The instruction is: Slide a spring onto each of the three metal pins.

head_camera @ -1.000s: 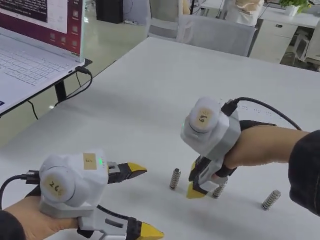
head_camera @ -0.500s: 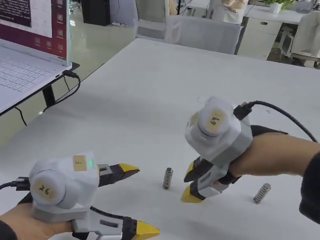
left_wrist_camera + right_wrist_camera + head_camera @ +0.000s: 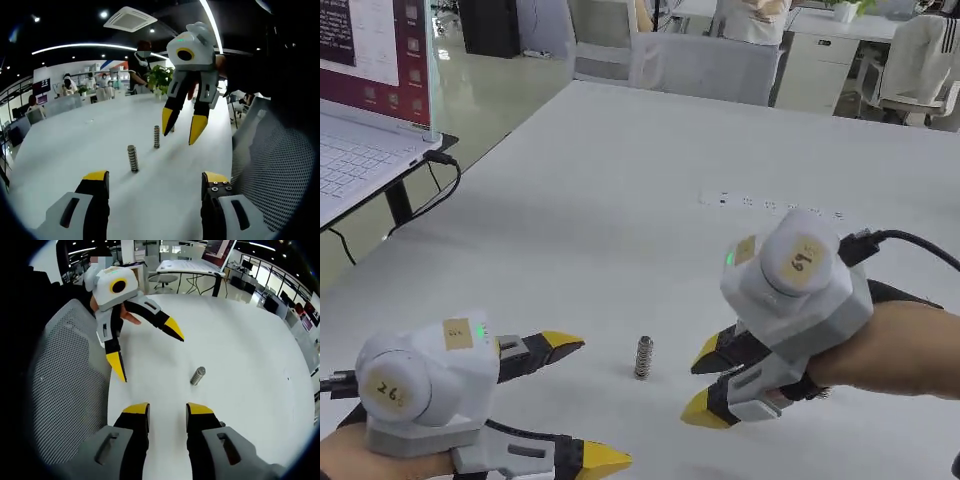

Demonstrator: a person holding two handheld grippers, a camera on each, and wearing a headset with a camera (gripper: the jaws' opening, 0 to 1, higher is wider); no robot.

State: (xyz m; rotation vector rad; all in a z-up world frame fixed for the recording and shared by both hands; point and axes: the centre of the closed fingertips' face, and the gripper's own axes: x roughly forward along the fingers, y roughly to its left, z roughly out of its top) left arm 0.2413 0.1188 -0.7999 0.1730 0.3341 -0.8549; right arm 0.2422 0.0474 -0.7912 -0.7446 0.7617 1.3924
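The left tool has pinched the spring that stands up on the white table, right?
Not quite. The left tool is open and holds nothing. The spring stands up on the white table by itself, apart from that tool. The head view shows this.

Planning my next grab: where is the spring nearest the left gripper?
In the head view the spring stands upright on the table, right of the left gripper and left of the right gripper, touching neither.
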